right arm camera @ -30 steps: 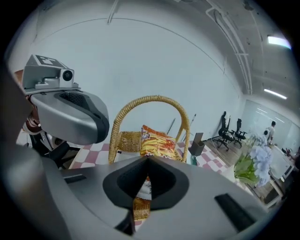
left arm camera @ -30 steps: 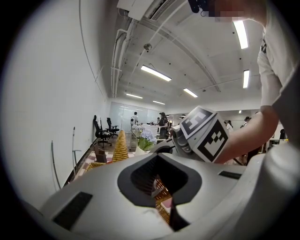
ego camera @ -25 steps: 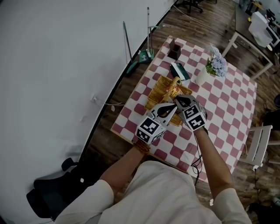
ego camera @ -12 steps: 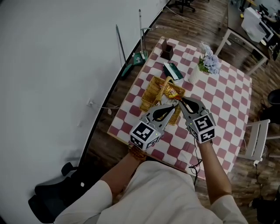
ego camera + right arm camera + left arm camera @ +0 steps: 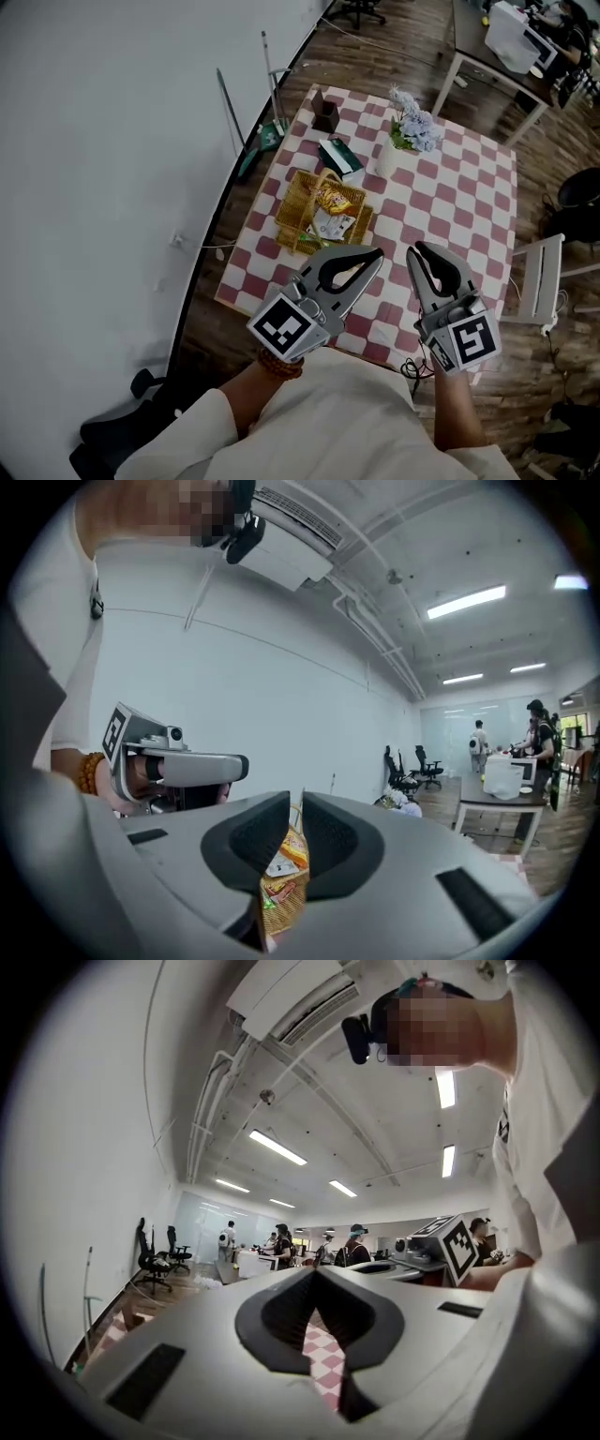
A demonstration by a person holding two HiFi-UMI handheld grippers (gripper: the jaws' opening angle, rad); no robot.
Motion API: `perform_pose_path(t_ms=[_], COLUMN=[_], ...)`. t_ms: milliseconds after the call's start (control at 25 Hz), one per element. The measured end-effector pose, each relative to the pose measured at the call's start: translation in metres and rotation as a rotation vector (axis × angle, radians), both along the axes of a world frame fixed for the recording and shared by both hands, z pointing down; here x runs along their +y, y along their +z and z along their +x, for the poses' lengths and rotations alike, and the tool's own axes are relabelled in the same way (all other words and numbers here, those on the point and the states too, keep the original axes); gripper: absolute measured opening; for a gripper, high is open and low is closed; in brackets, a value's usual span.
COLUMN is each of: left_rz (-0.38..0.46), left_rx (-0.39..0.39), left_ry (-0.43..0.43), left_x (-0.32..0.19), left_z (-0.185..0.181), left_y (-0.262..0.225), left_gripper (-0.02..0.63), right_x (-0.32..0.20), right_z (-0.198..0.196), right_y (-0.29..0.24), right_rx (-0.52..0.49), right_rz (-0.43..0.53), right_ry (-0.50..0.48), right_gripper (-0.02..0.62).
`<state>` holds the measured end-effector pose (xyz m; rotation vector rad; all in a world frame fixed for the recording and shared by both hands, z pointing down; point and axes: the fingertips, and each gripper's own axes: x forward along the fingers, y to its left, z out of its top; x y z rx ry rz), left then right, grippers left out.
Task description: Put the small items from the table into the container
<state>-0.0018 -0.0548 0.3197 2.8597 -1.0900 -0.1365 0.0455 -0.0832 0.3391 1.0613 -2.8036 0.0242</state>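
Seen from above, the pink-and-white checked surface (image 5: 441,202) carries a woven yellow basket (image 5: 291,204) toward its left side. An orange snack packet (image 5: 334,198) and a white packet (image 5: 330,226) lie inside it. Just beyond the basket sit a dark green box (image 5: 337,156) and a white vase of pale blue flowers (image 5: 405,136). Both tools are held up close to the person's chest, well clear of the surface. The left tongs (image 5: 377,254) have their tips together, and the right tongs (image 5: 418,251) beside them show a narrow slit.

In the left gripper view the left tongs (image 5: 314,1275) meet at the tips. Only checked cloth shows through the oval opening below them.

In the right gripper view the right tongs (image 5: 295,803) stand slightly apart and are closing, with their pads pressing on nothing. Through the gap you can see the orange snack packet (image 5: 284,860) in the basket far below.
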Motion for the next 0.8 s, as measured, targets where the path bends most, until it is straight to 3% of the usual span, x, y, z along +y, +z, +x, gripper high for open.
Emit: perform_pose_path(t_ms=[360, 520, 800], left_rz=[0.116, 0.151, 0.161], left_rx=[-0.089, -0.082, -0.084], left_ry=[0.135, 0.167, 0.196], left_x=[0.035, 0.043, 0.047], left_z=[0.048, 0.063, 0.078], left_y=[-0.030, -0.037, -0.038], left_gripper=[0.028, 0.028, 0.028], right_x=[0.044, 0.053, 0.056], right_z=[0.054, 0.069, 0.081], right_y=[-0.048, -0.053, -0.051], right_rx=[-0.063, -0.083, -0.083], right_rz=[0.068, 0.074, 0.069], right_ry=[0.108, 0.142, 0.157], right_gripper=[0.054, 0.021, 0.020])
